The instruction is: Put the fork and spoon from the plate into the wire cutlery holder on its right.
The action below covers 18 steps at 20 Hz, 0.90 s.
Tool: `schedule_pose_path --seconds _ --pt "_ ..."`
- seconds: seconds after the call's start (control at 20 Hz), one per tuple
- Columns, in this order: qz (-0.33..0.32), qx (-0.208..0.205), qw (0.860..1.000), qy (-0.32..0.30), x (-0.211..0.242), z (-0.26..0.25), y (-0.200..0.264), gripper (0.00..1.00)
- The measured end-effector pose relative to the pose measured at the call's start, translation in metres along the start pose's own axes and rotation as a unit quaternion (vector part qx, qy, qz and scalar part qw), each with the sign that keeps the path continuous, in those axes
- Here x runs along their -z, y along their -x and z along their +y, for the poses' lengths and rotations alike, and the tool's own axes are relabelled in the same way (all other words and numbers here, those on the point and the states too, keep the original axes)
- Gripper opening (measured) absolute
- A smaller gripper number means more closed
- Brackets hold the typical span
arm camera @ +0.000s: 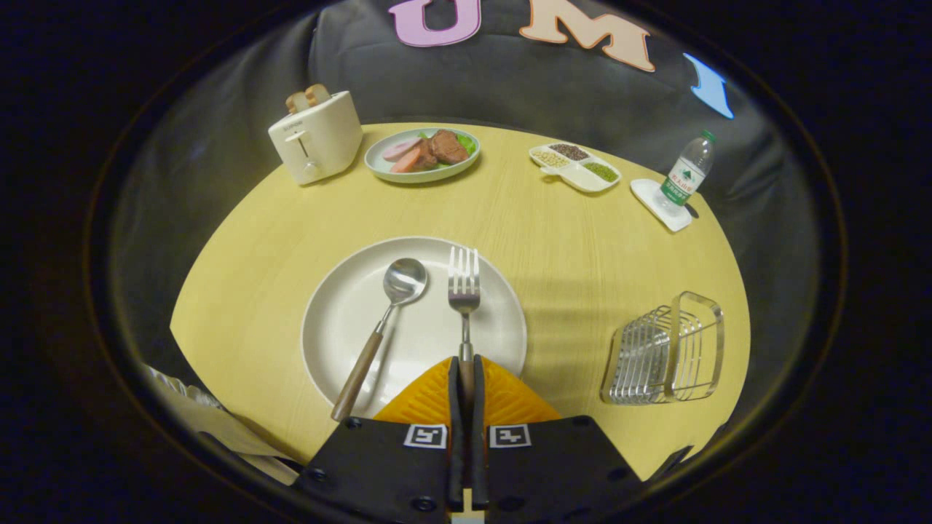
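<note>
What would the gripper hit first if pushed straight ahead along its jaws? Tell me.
The gripper is shut on the fork handle, so the fork goes with it. Beyond its tines, likely the white plate rim, then bare table; height is unclear.

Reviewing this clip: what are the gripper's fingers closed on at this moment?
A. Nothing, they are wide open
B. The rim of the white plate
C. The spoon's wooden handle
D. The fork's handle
D. The gripper has both fingers pressed together on the handle of the fork, whose tines point away over the white plate; the spoon lies free to the fork's left.
</note>
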<state>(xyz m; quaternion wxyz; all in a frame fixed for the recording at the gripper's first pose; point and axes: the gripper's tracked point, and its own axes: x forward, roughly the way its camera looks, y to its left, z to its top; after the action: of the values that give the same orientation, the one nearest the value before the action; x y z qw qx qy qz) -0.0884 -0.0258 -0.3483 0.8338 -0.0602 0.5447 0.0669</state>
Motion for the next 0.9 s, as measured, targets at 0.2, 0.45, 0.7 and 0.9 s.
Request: schedule_pose_path --seconds 0.2,0.45,0.7,0.9 --pt "-0.003 0.004 1.0 -0.004 -0.007 -0.022 0.013 0.08" --pt "-0.003 0.018 1.0 -0.007 -0.017 -0.054 0.029 0.07" --pt "0.004 0.036 0.999 -0.019 -0.014 -0.089 0.044 0.07" --pt "0.017 0.043 0.999 -0.025 -0.008 -0.109 0.056 0.08"
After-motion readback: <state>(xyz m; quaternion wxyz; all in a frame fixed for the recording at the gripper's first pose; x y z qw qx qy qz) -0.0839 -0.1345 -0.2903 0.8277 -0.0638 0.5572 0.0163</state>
